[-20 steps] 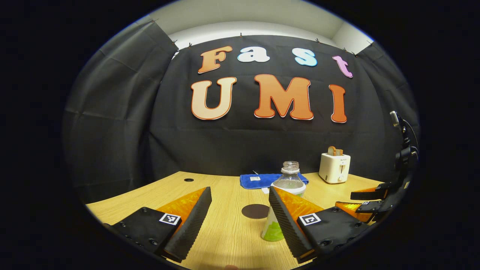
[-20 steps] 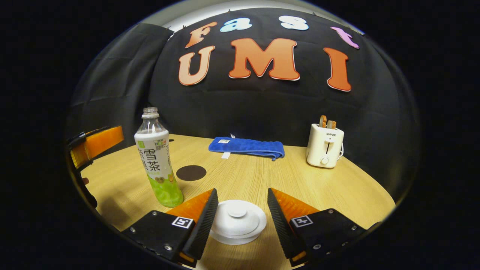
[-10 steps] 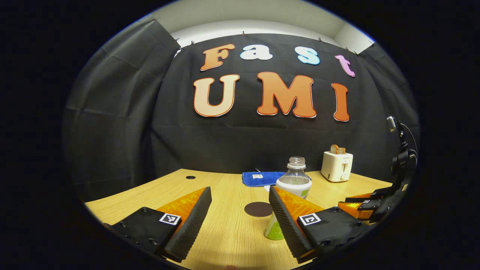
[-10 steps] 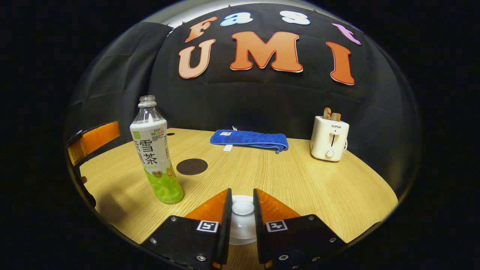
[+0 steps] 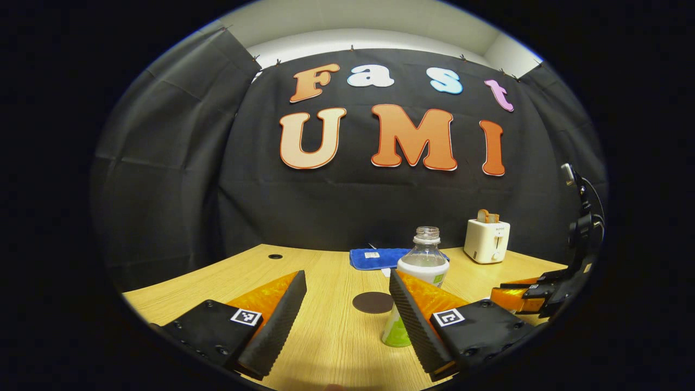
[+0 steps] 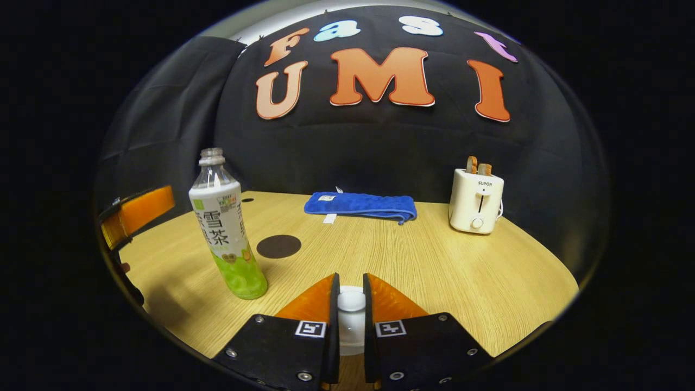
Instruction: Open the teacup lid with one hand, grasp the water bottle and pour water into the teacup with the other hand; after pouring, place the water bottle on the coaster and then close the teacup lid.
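In the left gripper view, the left gripper (image 5: 347,304) is hovering low over a pale wood-grain worktop (image 5: 326,347), its jaws standing wide apart and holding nothing. The bottle (image 5: 418,282), uncapped and upright, is standing just behind the right finger, which is hiding part of it. The dark round coaster (image 5: 372,302) is lying flat on the worktop just left of the bottle. Farther back a folded blue cloth (image 5: 374,258) is lying near the black cloth wall, and a cream toaster (image 5: 487,241) is standing to its right. A small dark hole (image 5: 275,256) is showing in the worktop at far left. Above the black cloth a pale wall is showing. At the right edge the right gripper (image 5: 529,290) is reaching low over the worktop.

In the right gripper view, the right gripper (image 6: 351,304) is pointing down at the worktop (image 6: 461,271), its jaws drawn in close and pressing on the knob of the white lid (image 6: 351,317). The bottle (image 6: 223,228) is standing upright at left, the coaster (image 6: 278,246) just beyond it, apart. The cloth (image 6: 361,205) and toaster (image 6: 476,200) are sitting along the back. An orange finger of the left gripper (image 6: 136,214) is showing at the left edge.
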`<state>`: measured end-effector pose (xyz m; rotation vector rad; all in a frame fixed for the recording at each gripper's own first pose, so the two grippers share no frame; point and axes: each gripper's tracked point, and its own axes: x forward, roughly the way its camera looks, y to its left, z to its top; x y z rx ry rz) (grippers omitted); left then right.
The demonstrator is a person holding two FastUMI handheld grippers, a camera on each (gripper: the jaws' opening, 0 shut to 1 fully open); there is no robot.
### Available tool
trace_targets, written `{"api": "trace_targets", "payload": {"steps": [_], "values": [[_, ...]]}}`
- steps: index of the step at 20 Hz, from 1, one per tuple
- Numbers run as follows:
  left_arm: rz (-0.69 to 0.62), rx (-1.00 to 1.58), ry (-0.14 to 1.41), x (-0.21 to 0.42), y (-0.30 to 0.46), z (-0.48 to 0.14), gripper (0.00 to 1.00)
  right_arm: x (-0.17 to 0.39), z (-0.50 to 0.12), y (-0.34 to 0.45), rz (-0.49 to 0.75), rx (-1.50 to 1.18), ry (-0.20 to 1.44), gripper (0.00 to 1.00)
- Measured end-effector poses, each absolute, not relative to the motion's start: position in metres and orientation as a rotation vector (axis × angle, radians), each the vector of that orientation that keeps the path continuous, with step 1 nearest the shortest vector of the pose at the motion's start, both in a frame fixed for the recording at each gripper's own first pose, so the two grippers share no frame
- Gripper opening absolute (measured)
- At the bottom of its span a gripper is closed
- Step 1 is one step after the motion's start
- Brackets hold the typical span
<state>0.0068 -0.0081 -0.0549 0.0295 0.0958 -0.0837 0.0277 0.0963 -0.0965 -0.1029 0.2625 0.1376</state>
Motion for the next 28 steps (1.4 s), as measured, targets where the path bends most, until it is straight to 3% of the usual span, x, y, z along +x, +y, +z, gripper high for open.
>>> {"api": "trace_targets", "payload": {"steps": [5, 16, 28], "values": [[-0.121, 0.033, 0.099, -0.002, -0.02, -0.055, 0.99, 0.028, -0.065, 0.081, 0.127, -0.109, 0.193, 0.19], [-0.294, 0.007, 0.201, -0.012, -0.084, -0.087, 0.99, 0.033, -0.046, -0.022, -0.063, -0.056, 0.155, 0.18], [-0.268, 0.103, 0.236, 0.031, -0.098, -0.115, 0.99, 0.042, -0.059, -0.035, -0.048, -0.03, 0.18, 0.18]]}}
